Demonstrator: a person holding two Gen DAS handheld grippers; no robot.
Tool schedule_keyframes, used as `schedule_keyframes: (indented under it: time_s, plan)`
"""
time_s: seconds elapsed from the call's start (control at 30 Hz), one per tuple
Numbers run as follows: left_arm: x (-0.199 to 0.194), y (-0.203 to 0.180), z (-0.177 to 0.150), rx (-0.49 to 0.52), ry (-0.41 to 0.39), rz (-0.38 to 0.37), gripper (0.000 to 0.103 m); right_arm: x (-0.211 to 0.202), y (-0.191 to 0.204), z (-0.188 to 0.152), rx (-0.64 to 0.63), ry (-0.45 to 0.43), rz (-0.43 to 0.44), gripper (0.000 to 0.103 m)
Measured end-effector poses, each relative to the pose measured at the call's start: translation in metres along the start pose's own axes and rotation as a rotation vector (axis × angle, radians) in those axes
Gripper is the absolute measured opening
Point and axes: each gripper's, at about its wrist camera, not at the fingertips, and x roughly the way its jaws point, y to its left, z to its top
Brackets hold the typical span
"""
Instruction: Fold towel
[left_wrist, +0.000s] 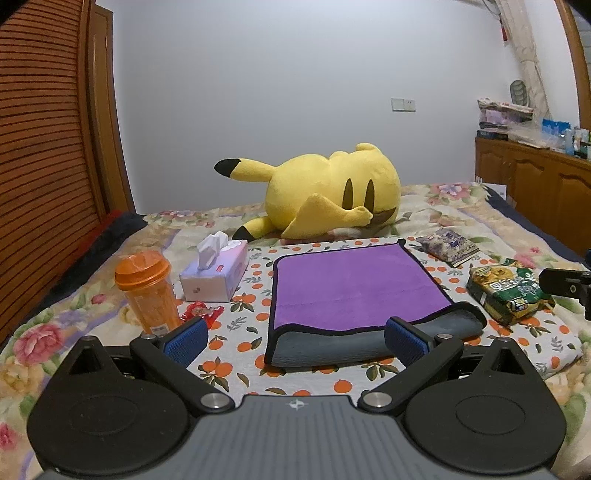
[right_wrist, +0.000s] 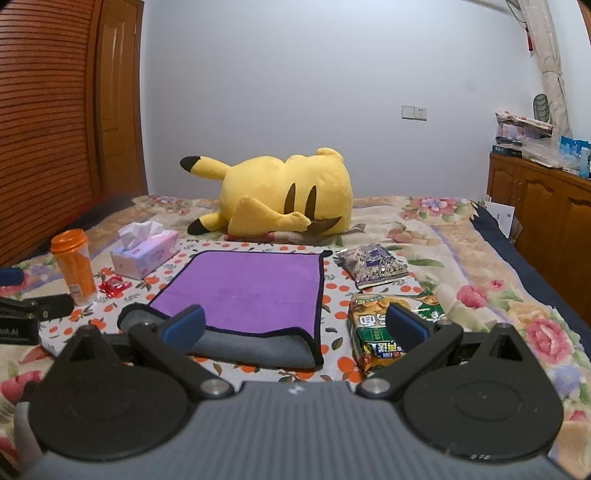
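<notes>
A purple towel (left_wrist: 354, 284) with a black hem lies flat on the orange-print cloth (left_wrist: 295, 384) on the bed. Its near edge is turned over and shows the grey underside (left_wrist: 332, 347). It also shows in the right wrist view (right_wrist: 243, 288), grey edge nearest (right_wrist: 258, 349). My left gripper (left_wrist: 295, 339) is open and empty, just in front of the towel's near edge. My right gripper (right_wrist: 293, 326) is open and empty, over the towel's near right corner. The right gripper's tip shows at the left view's right edge (left_wrist: 565, 284).
A yellow plush toy (left_wrist: 325, 195) lies behind the towel. An orange bottle (left_wrist: 147, 291), a tissue box (left_wrist: 218, 273) and a red wrapper (left_wrist: 199, 312) are to the left. A green snack bag (right_wrist: 384, 328) and a purple packet (right_wrist: 373, 264) are to the right. Wooden cabinets (right_wrist: 546, 206) stand far right.
</notes>
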Motion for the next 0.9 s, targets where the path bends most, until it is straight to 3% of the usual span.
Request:
schedule_keyframes:
  time_s: [0.9]
  plan:
    - [0.061, 0.005, 0.009, 0.019, 0.061, 0.0, 0.103, 0.066, 0.001, 0.011, -0.049, 0.109, 0.075, 0.103]
